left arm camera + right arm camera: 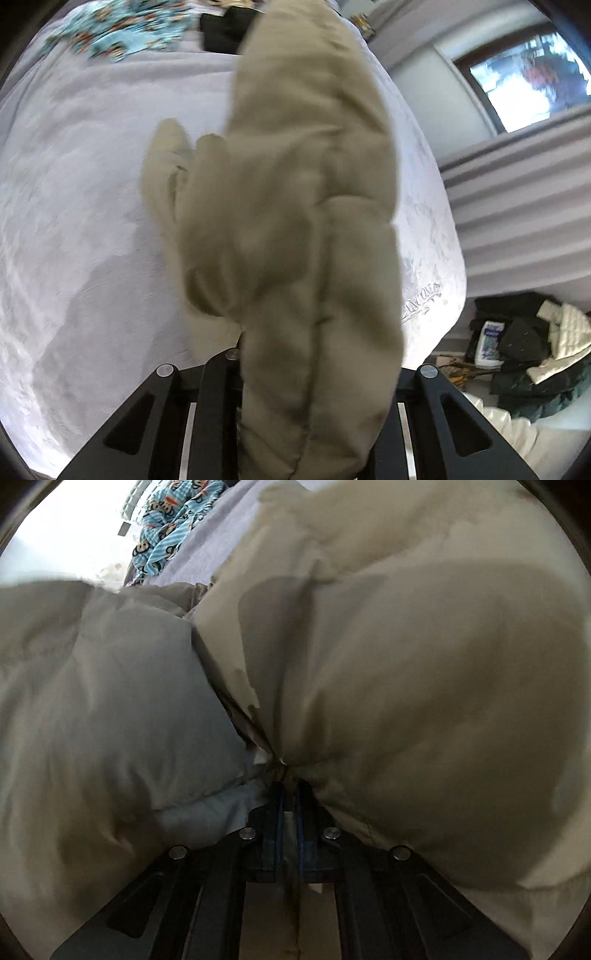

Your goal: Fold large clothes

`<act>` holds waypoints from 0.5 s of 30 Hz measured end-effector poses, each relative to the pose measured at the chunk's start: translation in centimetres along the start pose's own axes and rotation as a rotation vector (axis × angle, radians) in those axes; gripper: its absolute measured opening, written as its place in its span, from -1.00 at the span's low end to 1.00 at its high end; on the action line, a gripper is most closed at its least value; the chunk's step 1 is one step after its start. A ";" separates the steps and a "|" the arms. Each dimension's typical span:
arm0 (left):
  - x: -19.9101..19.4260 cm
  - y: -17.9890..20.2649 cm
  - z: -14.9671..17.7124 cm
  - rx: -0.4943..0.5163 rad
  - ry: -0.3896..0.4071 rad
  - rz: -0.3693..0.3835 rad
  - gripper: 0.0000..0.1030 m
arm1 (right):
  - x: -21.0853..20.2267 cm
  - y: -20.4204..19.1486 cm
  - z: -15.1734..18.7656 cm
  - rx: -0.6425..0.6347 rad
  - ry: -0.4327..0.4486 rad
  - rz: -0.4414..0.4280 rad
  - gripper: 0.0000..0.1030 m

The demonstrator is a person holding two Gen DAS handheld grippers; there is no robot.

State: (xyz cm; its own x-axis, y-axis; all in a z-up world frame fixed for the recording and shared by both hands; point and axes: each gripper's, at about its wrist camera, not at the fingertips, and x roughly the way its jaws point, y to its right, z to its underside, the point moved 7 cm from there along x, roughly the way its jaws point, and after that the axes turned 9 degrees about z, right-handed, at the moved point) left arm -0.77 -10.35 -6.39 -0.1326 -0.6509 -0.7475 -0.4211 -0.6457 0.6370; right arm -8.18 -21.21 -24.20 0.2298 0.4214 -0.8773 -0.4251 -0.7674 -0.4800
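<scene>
— Puffer jacket (295,229), beige and quilted, is hanging lifted above the bed; the left gripper (295,369) is clenching a thick fold of it, which is draping over and hiding the fingertips.

— And the right gripper (290,775)?

— Its jaws are sitting almost together, pinching the same jacket (406,701) where the fabric is bunching into a tight point. Padded panels are billowing on both sides, a greyer one to the left.

— What is each view giving that the other isn't?

— The left wrist view is showing the white bedspread (92,221) spreading beneath the jacket, and dark clothes (528,350) piling beyond the mattress edge at lower right. Farther off, a window (532,77) is glowing. The right wrist view is nearly filled by jacket, which is blocking the bed.

— Anything farther back?

— A blue cartoon-print garment (110,33) is lying at the bed's far end, with a black item (225,29) beside it; the print (173,520) is also peeking past the jacket in the right view.
</scene>
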 end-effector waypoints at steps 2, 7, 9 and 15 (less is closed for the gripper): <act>2.3 2.3 -1.2 0.034 -0.021 -0.042 -0.55 | 0.0 0.6 -0.1 0.026 -0.022 -0.042 -0.96; 8.4 5.8 -4.2 0.091 -0.091 -0.113 -0.54 | -4.2 3.8 0.0 0.091 -0.004 -0.122 -0.96; 10.8 6.1 -4.6 0.105 -0.127 -0.121 -0.44 | -7.2 6.4 0.4 0.106 0.042 -0.111 -0.96; 18.2 6.4 -5.5 0.138 -0.228 0.042 0.24 | -13.8 15.0 2.8 0.225 0.141 -0.086 -0.94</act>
State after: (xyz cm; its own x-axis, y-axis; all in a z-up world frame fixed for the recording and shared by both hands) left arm -0.93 -28.53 -14.84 -0.3442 -0.5592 -0.7542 -0.5272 -0.5496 0.6481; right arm -20.18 -37.13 -19.28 0.3860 0.3970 -0.8327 -0.5790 -0.5985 -0.5537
